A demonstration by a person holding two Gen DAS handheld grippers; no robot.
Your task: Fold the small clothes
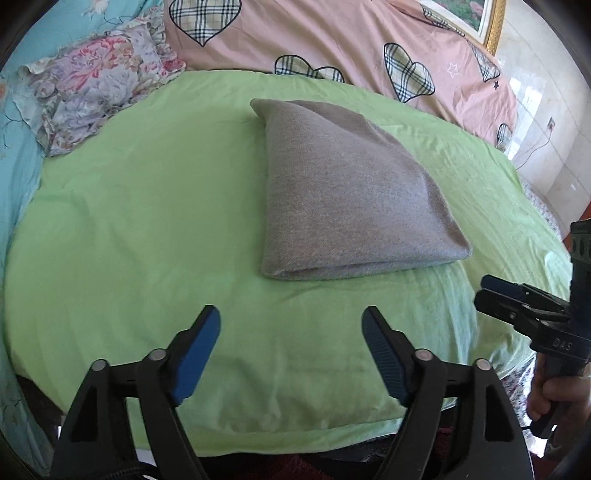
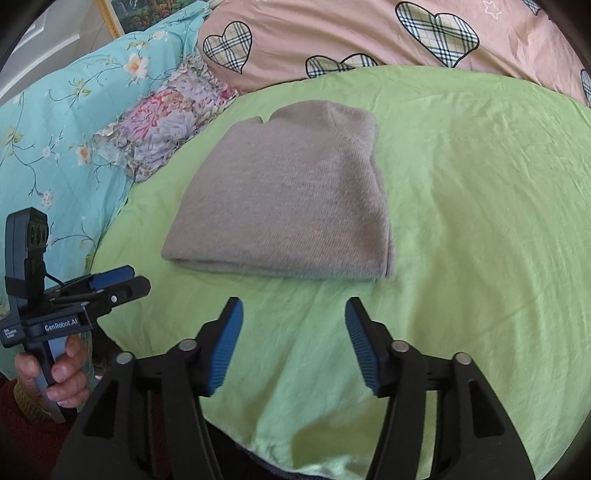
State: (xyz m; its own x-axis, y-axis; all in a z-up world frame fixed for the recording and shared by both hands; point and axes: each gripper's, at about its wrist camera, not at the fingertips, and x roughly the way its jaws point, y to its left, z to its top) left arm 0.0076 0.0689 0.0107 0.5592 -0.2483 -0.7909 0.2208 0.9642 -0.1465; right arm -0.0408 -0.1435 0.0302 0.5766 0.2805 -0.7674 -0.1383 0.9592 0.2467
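Observation:
A grey knit garment point(image 1: 343, 192) lies folded into a flat packet on the green cloth point(image 1: 147, 221); in the right wrist view the same garment point(image 2: 288, 199) sits just beyond my fingers. My left gripper point(image 1: 291, 317) hovers open over bare green cloth, short of the garment's near fold, with nothing between its blue pads. My right gripper point(image 2: 293, 308) is likewise open and empty, close to the garment's near edge. Each gripper shows from the side in the other's view: the right gripper point(image 1: 491, 291) at the right edge, the left gripper point(image 2: 133, 280) at the left, each held by a hand.
A flowered pillow point(image 1: 96, 88) lies at the far left of the green cloth. Behind it is a turquoise flowered sheet point(image 2: 55, 122), and a pink quilt with plaid hearts point(image 1: 332, 40) runs along the back. A framed picture point(image 1: 480, 18) leans at the back right.

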